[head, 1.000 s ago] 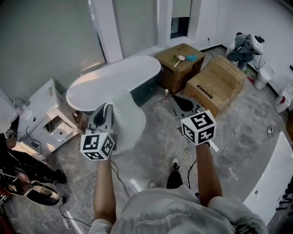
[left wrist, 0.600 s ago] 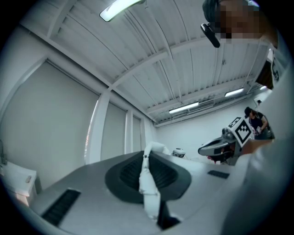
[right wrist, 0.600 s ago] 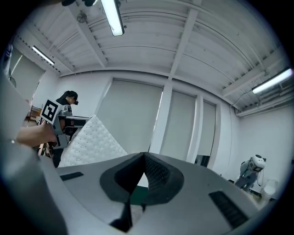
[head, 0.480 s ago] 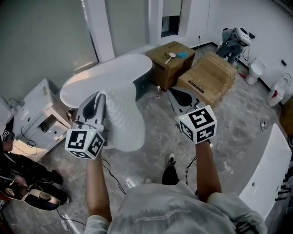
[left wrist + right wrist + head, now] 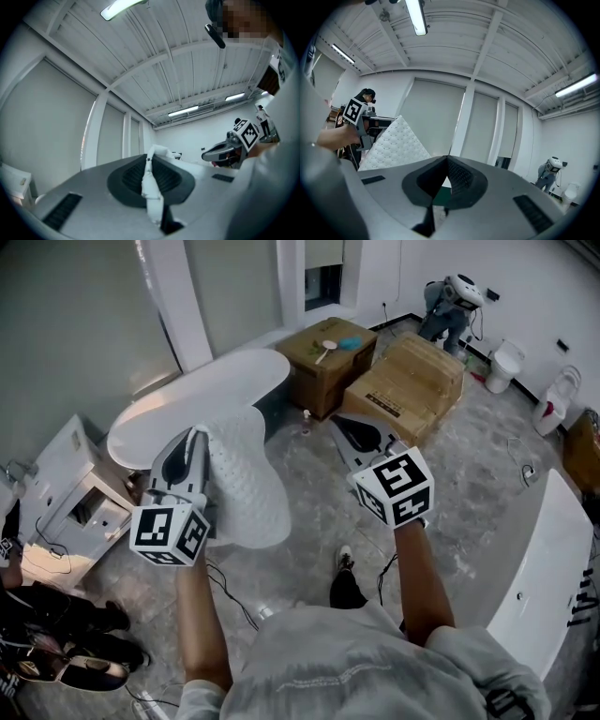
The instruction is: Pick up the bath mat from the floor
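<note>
The white quilted bath mat (image 5: pixel 248 479) hangs in the air off the floor, pinched at one edge by my left gripper (image 5: pixel 195 435). In the left gripper view a fold of the mat (image 5: pixel 152 190) is squeezed between the shut jaws of the left gripper (image 5: pixel 149 158). My right gripper (image 5: pixel 337 423) is held to the right of the mat, apart from it. Its jaws meet at the tips in the right gripper view, with nothing in the right gripper (image 5: pixel 447 158). The mat (image 5: pixel 393 145) shows there at the left, under the left gripper's marker cube (image 5: pixel 355 111).
A white bathtub (image 5: pixel 178 399) stands behind the mat. Two cardboard boxes (image 5: pixel 408 381) sit beyond the right gripper. A white cabinet (image 5: pixel 66 488) is at the left and a long white panel (image 5: pixel 544 563) at the right. Cables lie on the grey floor (image 5: pixel 309 521). A person (image 5: pixel 448 298) crouches at the back.
My left gripper has drifted left and a little up with the mat still held. The right gripper has shifted slightly up. The head view has swung, so the room appears moved left.
</note>
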{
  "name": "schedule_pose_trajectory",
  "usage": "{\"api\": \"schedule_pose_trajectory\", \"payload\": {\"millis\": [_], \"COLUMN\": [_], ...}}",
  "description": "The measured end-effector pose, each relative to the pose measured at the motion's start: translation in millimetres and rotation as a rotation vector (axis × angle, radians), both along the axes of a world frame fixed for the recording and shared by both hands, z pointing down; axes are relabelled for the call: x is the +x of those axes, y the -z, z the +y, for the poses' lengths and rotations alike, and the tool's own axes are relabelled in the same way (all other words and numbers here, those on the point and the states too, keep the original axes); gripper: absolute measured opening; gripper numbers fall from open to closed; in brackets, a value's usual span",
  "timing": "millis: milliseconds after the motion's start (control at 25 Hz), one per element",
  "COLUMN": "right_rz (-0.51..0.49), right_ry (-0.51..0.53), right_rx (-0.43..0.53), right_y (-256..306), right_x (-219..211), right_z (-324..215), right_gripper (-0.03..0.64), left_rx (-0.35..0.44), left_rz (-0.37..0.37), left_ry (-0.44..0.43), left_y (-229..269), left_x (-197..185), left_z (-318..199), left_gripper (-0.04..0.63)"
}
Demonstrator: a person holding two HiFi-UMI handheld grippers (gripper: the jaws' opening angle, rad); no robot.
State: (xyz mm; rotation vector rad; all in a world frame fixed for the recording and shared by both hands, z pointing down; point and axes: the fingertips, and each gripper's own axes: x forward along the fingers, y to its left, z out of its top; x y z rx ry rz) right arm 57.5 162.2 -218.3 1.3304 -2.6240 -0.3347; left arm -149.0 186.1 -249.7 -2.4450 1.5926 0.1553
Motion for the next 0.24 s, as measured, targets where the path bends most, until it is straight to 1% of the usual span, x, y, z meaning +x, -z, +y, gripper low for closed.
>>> {"api": "schedule_pose_trajectory", "payload": {"millis": [80,240], "right_rz": [0.001,0.008], "right_ry": [-0.006,-0.015], "right_rx": [0.005,0.007], "right_y": [2.7,4.0], "right_x": [0.7,-12.8], "right_z": [0.3,-4.3], "right_gripper": [0.015,0.015], "left_rx": [-0.002,0.0], "left_rz": [-0.007,-0.022], "left_ry": [-0.003,-0.012], "left_y": [0.7,2.0], "left_x": [1.7,-8.8], "left_z": [-3.7,-14.2], "left_gripper": [0.031,0.031]}}
